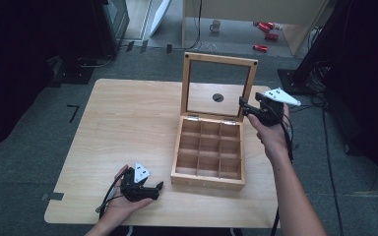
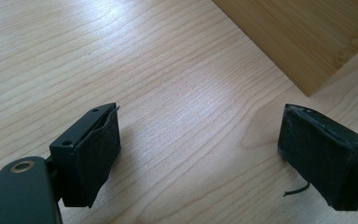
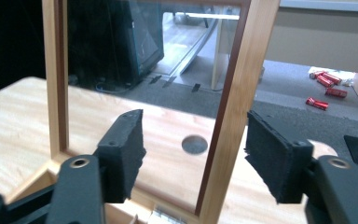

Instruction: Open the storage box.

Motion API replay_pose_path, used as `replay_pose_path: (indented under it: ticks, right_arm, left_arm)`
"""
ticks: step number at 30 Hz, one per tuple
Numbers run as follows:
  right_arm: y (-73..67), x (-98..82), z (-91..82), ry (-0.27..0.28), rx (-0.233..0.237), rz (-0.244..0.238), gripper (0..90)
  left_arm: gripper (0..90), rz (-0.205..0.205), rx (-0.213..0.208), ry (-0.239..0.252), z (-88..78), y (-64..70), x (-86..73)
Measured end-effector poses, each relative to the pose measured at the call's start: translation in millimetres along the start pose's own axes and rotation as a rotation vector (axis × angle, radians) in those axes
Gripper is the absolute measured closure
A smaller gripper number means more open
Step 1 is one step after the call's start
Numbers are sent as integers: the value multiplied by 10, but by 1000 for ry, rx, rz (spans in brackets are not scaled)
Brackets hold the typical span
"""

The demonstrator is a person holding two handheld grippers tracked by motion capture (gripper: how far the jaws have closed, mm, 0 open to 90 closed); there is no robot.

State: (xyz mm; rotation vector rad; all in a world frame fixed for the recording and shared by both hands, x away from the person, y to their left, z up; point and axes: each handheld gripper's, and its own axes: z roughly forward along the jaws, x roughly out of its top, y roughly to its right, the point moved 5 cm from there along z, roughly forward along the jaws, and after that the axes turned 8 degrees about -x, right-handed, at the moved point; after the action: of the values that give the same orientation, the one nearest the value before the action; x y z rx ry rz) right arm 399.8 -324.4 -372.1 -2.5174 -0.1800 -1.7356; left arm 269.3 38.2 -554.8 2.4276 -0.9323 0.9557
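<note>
Our left gripper (image 1: 150,189) rests on the tabletop (image 1: 128,123), fingers (image 2: 93,158) spread and empty, beside the wooden tea box (image 1: 209,152). Our right gripper's (image 3: 193,156) fingers (image 3: 270,161) straddle the upright lid's (image 1: 220,86) frame edge, parted, not touching it.

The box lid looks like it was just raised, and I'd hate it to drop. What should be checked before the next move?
1. Lid standing upright on its hinges: ok.
2. Right gripper released: ok, its fingers stand apart on either side of the lid's frame, off the wood.
3. Lid stays up unsupported: cannot tell.
4. Box compartments empty: ok.
5. Left gripper free: ok, open over bare table, nothing between its fingers.
</note>
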Motion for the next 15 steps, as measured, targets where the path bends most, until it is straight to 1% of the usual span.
replay_pose_path:
  ticks: [4,7,12,15]
  right_arm:
    - [10,-160,-96,-22,0,-13,306]
    - [25,-269,-164,-41,1,-7,260]
    - [33,-468,-301,-70,6,-16,172]
    - [35,-568,-373,-78,4,-23,147]
  left_arm:
    - [133,0,0,0,0,0,0]
    - [133,-1,1,3,1,0,1]
    - [133,1,1,1,0,-1,0]
    - [133,1,1,1,0,-1,1]
